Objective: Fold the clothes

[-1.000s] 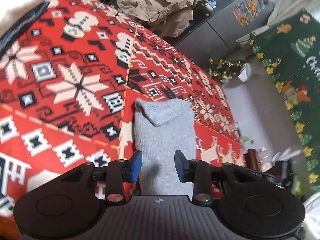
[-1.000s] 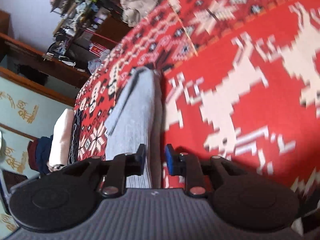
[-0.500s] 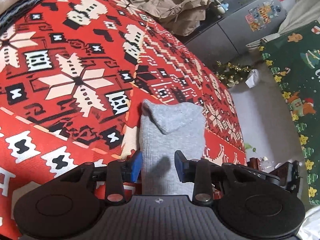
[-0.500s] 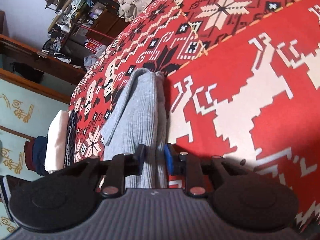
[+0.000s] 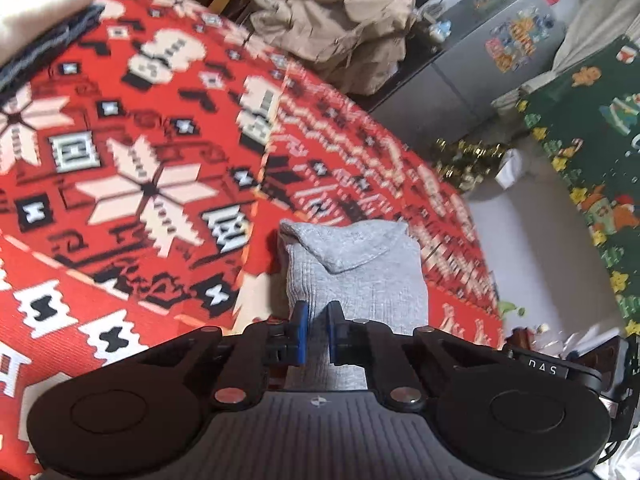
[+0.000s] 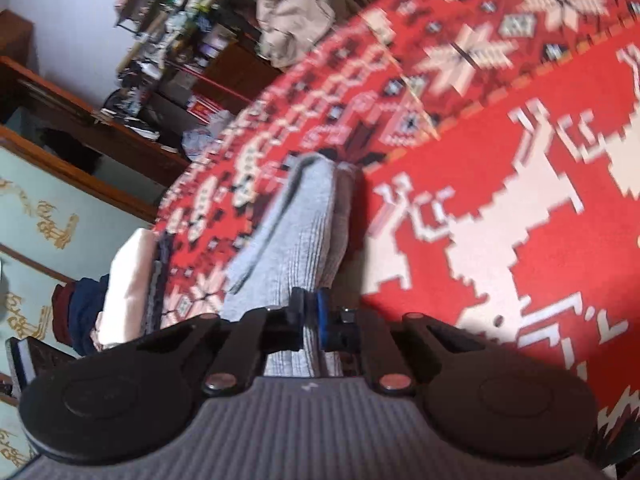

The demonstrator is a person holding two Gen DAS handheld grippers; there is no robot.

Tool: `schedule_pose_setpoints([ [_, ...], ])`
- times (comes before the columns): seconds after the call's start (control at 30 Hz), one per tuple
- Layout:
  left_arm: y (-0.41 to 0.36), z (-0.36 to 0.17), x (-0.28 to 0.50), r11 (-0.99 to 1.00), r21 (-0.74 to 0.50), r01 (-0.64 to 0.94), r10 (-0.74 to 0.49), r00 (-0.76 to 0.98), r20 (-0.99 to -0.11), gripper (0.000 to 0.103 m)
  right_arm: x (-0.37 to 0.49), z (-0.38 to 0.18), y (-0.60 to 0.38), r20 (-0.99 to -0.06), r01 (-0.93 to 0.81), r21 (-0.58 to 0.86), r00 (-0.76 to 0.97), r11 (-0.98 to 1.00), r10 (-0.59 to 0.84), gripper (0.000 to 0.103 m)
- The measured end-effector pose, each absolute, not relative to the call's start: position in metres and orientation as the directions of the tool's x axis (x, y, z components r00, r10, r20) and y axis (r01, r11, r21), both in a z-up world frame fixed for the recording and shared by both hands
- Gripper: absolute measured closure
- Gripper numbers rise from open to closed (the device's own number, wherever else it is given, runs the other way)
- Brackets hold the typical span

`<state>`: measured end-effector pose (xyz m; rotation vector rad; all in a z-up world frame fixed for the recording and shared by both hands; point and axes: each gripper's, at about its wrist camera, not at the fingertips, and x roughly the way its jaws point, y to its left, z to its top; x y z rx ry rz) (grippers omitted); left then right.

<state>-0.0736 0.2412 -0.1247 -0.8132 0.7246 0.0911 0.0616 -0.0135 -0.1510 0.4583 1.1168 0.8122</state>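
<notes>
A folded grey knit garment lies on a red patterned blanket. My left gripper is shut on the garment's near edge, blue pads pinching the fabric. In the right wrist view the same grey garment runs away from me, and my right gripper is shut on its near end. The far end of the garment shows a folded-over flap.
A stack of folded clothes, white on top, sits at the blanket's far corner and also shows in the left wrist view. A beige jacket is heaped beyond the bed. A green Christmas rug covers the floor at right.
Both grippers have closed from open onto the near edge of the grey garment. The views have shifted slightly and are blurred with motion.
</notes>
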Motion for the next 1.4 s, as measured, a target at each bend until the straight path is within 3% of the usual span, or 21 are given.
schedule_pose_setpoints([
  [0.3,0.278,-0.059,-0.111,0.697,-0.658,-0.285,-0.112,0.863,-0.492,0.094,0.046,-0.079,0.017,-0.531,-0.455,0.693,0.203,0.559,0.823,0.097],
  [0.53,0.348,-0.013,-0.149,0.703,-0.642,-0.306,0.005,0.905,-0.426,0.094,0.024,-0.021,0.097,-0.476,-0.577,0.668,0.154,0.47,0.866,0.097],
  [0.77,0.435,0.011,-0.167,0.703,-0.574,-0.42,0.16,0.88,-0.448,0.094,-0.004,0.009,0.213,-0.454,-0.638,0.667,0.062,0.385,0.889,0.097],
  [1.0,0.502,0.01,-0.173,0.689,-0.485,-0.539,0.27,0.812,-0.518,0.094,-0.021,-0.003,0.317,-0.457,-0.641,0.693,-0.034,0.332,0.889,0.097],
  [1.4,0.556,-0.037,-0.146,0.638,-0.455,-0.621,0.28,0.737,-0.615,0.094,0.005,-0.078,0.417,-0.53,-0.627,0.686,-0.085,0.369,0.844,0.097],
])
